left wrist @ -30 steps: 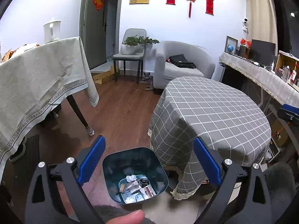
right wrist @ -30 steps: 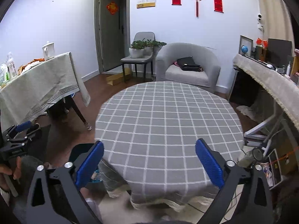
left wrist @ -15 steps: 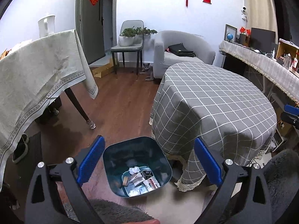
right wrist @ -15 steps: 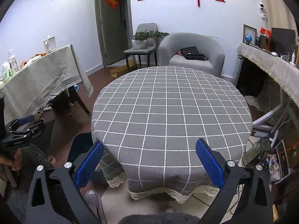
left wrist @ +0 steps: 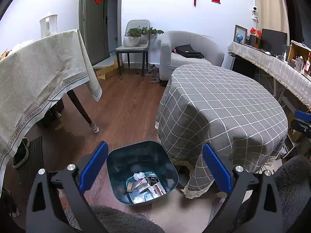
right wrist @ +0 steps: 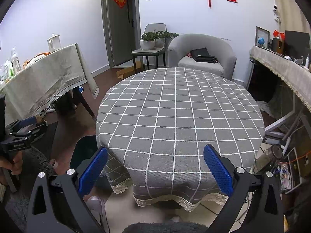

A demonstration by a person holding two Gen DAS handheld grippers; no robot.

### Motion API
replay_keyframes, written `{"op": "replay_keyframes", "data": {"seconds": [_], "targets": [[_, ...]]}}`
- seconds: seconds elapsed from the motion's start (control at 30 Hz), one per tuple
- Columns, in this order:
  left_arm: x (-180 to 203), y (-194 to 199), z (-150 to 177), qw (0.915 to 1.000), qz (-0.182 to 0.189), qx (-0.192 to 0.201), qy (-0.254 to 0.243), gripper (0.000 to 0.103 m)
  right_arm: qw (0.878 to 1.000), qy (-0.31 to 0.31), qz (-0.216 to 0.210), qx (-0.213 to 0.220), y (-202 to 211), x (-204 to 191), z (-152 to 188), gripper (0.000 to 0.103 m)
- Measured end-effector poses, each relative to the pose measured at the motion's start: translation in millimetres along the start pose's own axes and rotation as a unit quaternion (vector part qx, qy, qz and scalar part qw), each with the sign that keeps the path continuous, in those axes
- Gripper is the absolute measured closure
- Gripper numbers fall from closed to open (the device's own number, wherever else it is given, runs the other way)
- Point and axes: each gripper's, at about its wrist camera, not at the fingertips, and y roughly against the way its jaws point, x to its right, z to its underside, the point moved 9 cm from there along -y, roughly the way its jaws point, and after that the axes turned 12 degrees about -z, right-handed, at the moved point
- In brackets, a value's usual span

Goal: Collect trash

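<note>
A dark teal trash bin (left wrist: 118, 167) stands on the floor beside the round table with a grey checked cloth (left wrist: 223, 101). Crumpled paper, wrappers and small cartons (left wrist: 145, 186) lie at its bottom. My left gripper (left wrist: 154, 167) is open and empty, held above the bin. My right gripper (right wrist: 154, 167) is open and empty, held in front of the round table's (right wrist: 178, 112) near edge. The bin's dark edge (right wrist: 83, 151) shows in the right wrist view, mostly hidden by the cloth. The left gripper also shows at the far left of the right wrist view (right wrist: 27, 130).
A table with a beige cloth (left wrist: 38, 77) stands at the left with a white kettle (left wrist: 48, 25). A chair with potted plants (left wrist: 136, 42), a grey armchair (left wrist: 190, 50) and a cluttered sideboard (left wrist: 272, 64) line the back and right. Slippers (left wrist: 21, 153) lie on the floor.
Both grippers have drawn back and risen, so the bin and the table look smaller and farther. Both stayed open and empty.
</note>
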Motion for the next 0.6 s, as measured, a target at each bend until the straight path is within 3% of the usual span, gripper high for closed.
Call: {"op": "replay_keyframes", "data": {"seconds": [0.6], "targets": [[1.2,1.6,0.2,1.0,-0.009,0.003,0.0,0.004,1.0,-0.005,-0.002,-0.005,-1.7,4.0,1.8,0.003]]}}
